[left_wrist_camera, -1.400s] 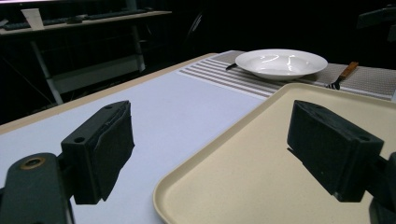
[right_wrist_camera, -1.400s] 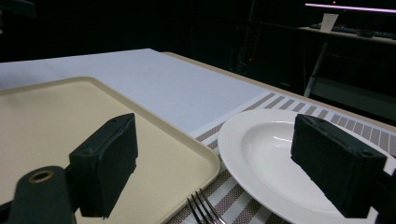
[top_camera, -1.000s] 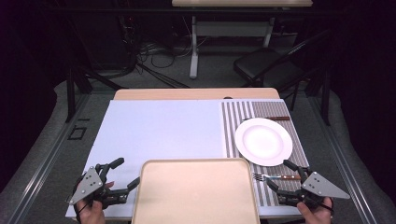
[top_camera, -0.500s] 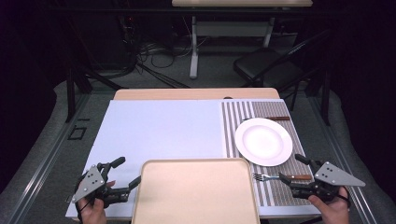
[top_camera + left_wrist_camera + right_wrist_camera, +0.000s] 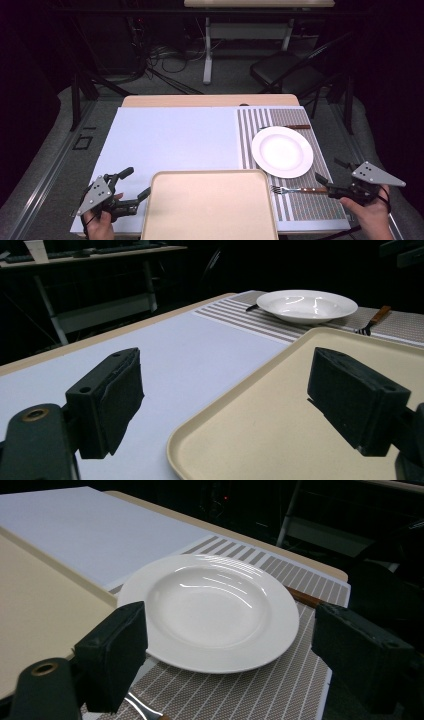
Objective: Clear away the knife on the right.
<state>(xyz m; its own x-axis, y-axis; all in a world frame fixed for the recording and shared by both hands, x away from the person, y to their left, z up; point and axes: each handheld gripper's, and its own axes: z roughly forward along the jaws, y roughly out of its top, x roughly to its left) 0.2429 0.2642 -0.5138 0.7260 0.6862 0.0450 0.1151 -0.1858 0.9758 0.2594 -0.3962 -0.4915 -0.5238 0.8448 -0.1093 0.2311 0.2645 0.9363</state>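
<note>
From the high view I see my right tool (image 5: 327, 186) has drawn back toward the table's right edge since a second ago, when it sat right over the fork's handle; its jaws stand open with nothing between them, just off the end of the fork (image 5: 295, 189), which lies on the striped placemat (image 5: 310, 207) between the white plate (image 5: 282, 151) and the near edge, tines pointing at the beige tray (image 5: 210, 207). My left tool (image 5: 131, 186) hasn't shifted from its spot at the tray's left edge, jaws open and empty. In the left gripper view the two black pads are wide apart, one over the pale table (image 5: 165, 355), the other over the tray (image 5: 270, 415), with the plate (image 5: 306, 305) and the fork (image 5: 372, 321) far across. In the right gripper view the jaws are spread wide, framing the plate (image 5: 210, 610); a shiny bit of the fork (image 5: 140, 707) shows at the bottom edge, close beside the left pad.
</note>
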